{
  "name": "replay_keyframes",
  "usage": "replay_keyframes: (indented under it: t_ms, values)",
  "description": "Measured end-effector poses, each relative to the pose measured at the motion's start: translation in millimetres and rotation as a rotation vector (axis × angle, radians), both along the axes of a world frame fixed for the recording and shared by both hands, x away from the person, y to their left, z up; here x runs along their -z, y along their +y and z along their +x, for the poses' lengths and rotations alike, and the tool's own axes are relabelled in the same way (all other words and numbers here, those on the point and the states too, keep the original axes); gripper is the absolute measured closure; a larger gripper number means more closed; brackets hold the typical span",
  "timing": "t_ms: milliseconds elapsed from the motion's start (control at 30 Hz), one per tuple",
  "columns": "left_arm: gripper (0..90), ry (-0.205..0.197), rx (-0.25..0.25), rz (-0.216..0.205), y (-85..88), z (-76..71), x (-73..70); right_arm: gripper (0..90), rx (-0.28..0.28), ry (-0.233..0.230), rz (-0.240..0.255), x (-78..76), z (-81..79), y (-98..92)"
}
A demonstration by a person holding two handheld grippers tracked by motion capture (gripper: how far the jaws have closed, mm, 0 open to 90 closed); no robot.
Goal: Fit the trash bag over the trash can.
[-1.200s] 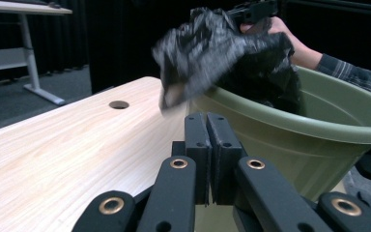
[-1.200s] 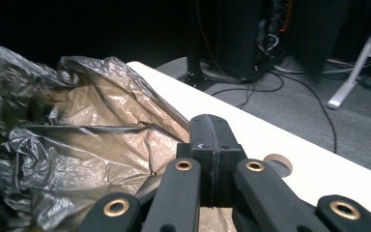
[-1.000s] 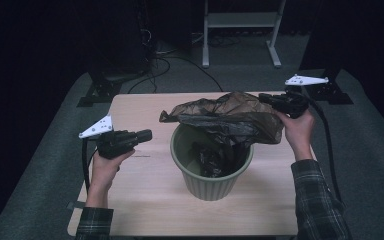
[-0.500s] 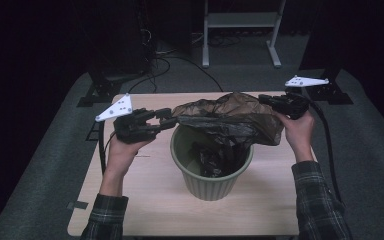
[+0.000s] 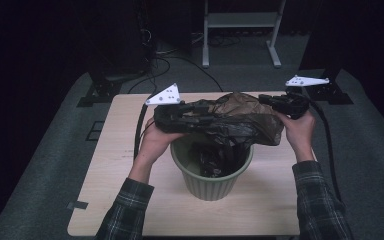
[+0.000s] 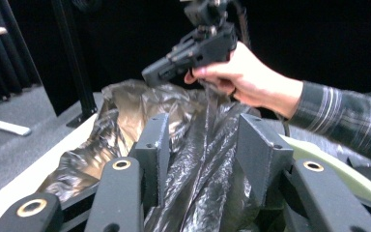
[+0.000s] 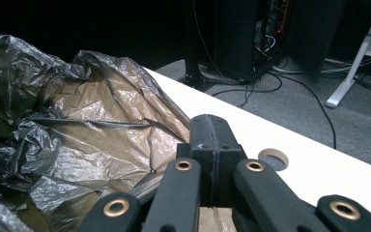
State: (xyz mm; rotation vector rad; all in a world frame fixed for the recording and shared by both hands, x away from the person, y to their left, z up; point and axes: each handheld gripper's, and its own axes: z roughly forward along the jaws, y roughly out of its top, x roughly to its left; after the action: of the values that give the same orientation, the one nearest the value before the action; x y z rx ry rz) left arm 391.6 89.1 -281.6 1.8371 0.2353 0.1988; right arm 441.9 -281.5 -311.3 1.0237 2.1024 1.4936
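Green bin [image 5: 211, 180] lined with black bag [image 5: 240, 122], right hand-held gripper [image 5: 269, 99] pinching bag, left hand-held gripper [image 5: 207, 120] spread around it.

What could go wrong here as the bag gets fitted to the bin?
The left gripper's fingers stand apart around loose folds of the crumpled dark plastic bag, so closing may catch too little film and slip. The right gripper is shut on the bag's far edge; pulling against it could tear the film or tip the green ribbed plastic bin.

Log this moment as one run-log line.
left gripper: fingers open astride crumpled dark plastic bag, just opened wider | right gripper: shut on bag edge | bag: over round green plastic bin
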Motion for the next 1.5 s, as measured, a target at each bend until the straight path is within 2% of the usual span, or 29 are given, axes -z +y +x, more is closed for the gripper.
replay_keyframes:
  t_ms: [100, 133, 267, 333, 433, 500, 633, 800, 900, 1200, 1500]
  values:
    - [58.7, -0.009, -0.028, 0.050, -4.0, 2.9, 1.9, 90.0, 0.000, -0.002, 0.004, -0.7, -0.5, -0.8]
    - [61.5, -0.013, -0.029, 0.057, -5.0, 3.4, 2.2, 90.0, -0.004, -0.003, 0.004, -0.9, -0.5, -0.8]
    - [61.9, -0.023, -0.039, 0.092, -9.0, 5.0, 4.0, 90.0, -0.004, -0.003, 0.003, -0.8, -0.3, -1.0]
    - [68.2, -0.027, -0.035, 0.118, -10.6, 5.1, 4.6, 90.0, -0.004, 0.000, 0.005, -0.9, -0.1, -1.2]
    - [82.6, -0.027, -0.008, 0.124, -11.1, 3.5, 4.0, 90.0, -0.003, -0.001, 0.002, -1.0, -0.1, -1.4]
    - [89.7, -0.019, 0.012, 0.104, -9.1, 2.4, 2.7, 90.0, -0.003, -0.002, 0.003, -1.3, -0.1, -1.8]
    - [89.8, -0.009, 0.042, 0.061, -2.9, -1.8, -0.1, 90.0, 0.000, -0.001, -0.003, -1.8, -0.6, -2.6]
    - [89.8, -0.004, 0.067, 0.024, 15.4, -10.4, -4.4, 90.0, 0.005, -0.001, -0.005, -2.3, -1.9, -5.3]
    - [89.8, -0.008, 0.063, 0.027, 28.2, -14.4, -4.9, 90.0, 0.009, -0.004, -0.009, -2.5, -3.1, -7.2]
    - [89.8, 0.005, 0.005, -0.008, 79.9, -25.0, 2.9, 90.0, 0.022, -0.005, -0.004, -1.3, -11.1, -15.2]
    - [89.8, 0.040, -0.063, -0.016, 119.8, -33.3, 24.8, 90.0, -0.006, -0.023, -0.002, 2.2, -38.6, -17.8]
